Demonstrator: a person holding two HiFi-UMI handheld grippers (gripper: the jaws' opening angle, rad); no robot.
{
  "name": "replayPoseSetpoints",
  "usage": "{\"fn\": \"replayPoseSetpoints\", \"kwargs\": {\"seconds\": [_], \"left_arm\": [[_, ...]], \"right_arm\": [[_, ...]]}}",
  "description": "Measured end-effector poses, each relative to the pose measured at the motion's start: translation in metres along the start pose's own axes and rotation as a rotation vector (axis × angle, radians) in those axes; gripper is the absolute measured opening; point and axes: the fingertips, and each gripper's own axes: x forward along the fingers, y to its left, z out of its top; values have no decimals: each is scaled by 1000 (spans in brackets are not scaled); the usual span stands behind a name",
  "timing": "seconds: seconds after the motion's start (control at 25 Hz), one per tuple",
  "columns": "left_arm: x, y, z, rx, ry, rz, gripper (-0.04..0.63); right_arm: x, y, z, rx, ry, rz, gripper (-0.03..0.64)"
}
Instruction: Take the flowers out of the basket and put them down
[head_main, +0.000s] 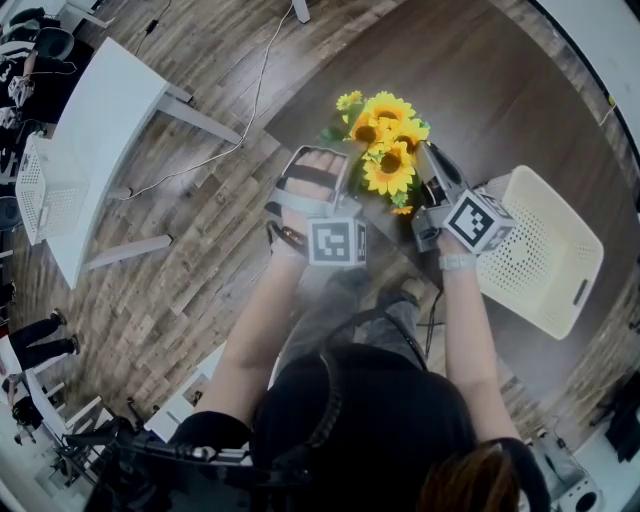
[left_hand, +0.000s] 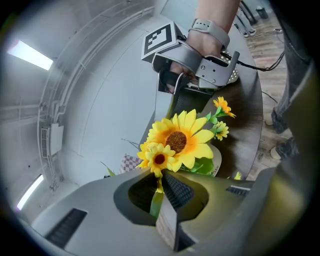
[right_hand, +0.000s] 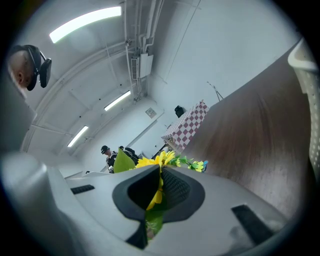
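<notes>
Flowers (head_main: 388, 150) are out of the basket (head_main: 545, 250), which sits just to their right. They're held over the near edge of the dark bench (head_main: 480, 90). Left gripper (left_hand: 161, 192) has its fingers clamped on a stem. Right gripper (right_hand: 154, 195) fingers are clamped on stem and petals. Blooms point away from both grippers, with the bench below them. Stem ends are hidden under the grippers, and I can't tell whether it's one bunch or two.

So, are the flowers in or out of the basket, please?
Out: the flowers are clamped in the left gripper and right gripper, beside the basket.
</notes>
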Motion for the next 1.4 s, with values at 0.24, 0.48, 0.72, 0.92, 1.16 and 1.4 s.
{"fn": "replayPoseSetpoints", "kwargs": {"seconds": [0.24,0.48,0.72,0.92,1.16,1.4], "left_arm": [[-2,-1,-3,8,9,1,40],[-3,-1,-4,3,3,8,60],[-6,-4,-3,-4,-3,16,80],[-13,-6,-2,6,-6,14,80],[-25,-4,1,-5,-12,27,80],[-38,-6,9,-21,-35,35,80]], "right_arm": [[0,0,1,-17,-6,-26,12],[-1,-4,2,-24,-23,-52,46],[-4,-9,1,-18,-44,-71,87],[-10,-7,2,-32,-61,-88,117],[-19,2,4,-53,-88,-91,126],[-31,13,3,-70,-112,-89,119]]}}
